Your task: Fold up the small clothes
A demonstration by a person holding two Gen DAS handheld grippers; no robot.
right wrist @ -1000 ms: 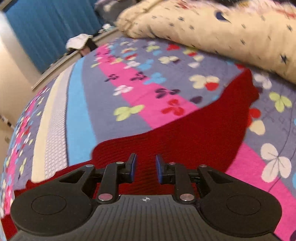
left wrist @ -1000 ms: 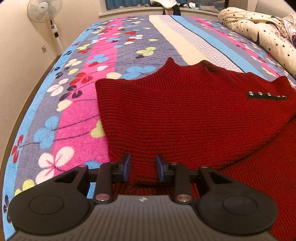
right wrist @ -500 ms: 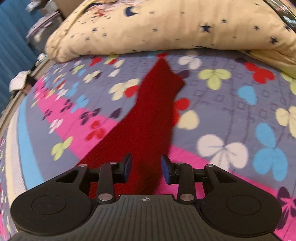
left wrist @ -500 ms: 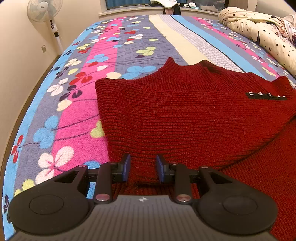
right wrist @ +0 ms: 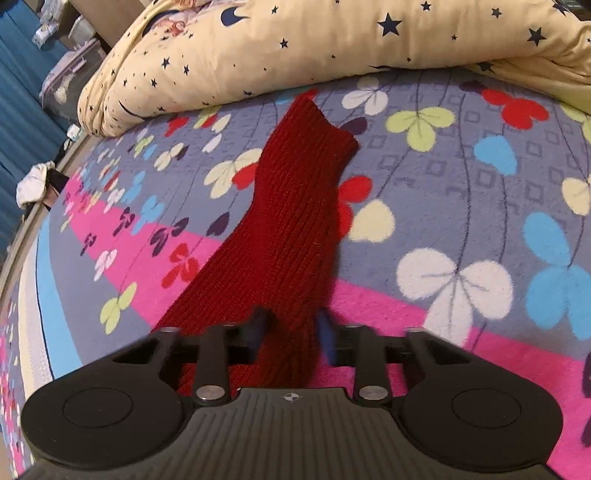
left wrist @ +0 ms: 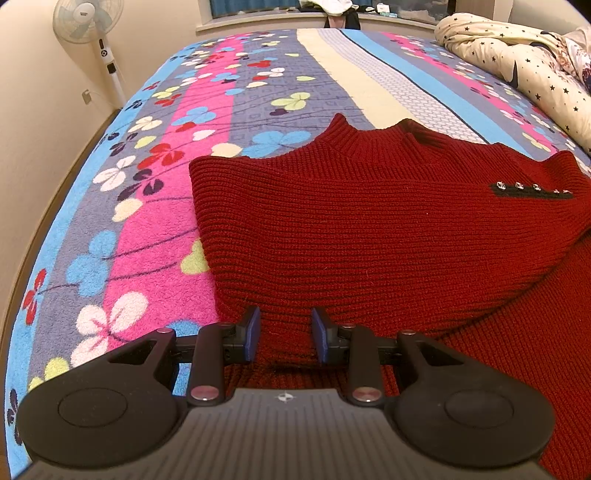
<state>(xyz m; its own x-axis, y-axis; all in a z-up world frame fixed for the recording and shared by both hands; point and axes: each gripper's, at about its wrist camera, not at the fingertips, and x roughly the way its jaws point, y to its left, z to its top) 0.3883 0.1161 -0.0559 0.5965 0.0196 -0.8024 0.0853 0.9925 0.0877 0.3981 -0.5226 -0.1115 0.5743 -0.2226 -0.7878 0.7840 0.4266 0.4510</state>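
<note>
The dark red knit sweater (left wrist: 369,229) lies flat on the flowered bed (left wrist: 155,206), its unfolded sleeve (right wrist: 295,214) running straight ahead from the right claw (right wrist: 291,332), fingers apart astride it; the left claw (left wrist: 284,334) hangs parted over the hem.

Home bedroom: floral bedspread (left wrist: 155,206), star-print duvet (right wrist: 295,48) (standing fan (left wrist: 86,18)).

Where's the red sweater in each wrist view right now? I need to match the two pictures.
Left wrist: the red sweater fills centre and right, collar toward the top, beyond the open left gripper.
Right wrist: only its sleeve shows, running up the centre from the open right gripper.
Shared landmark: the star-print duvet.
</note>
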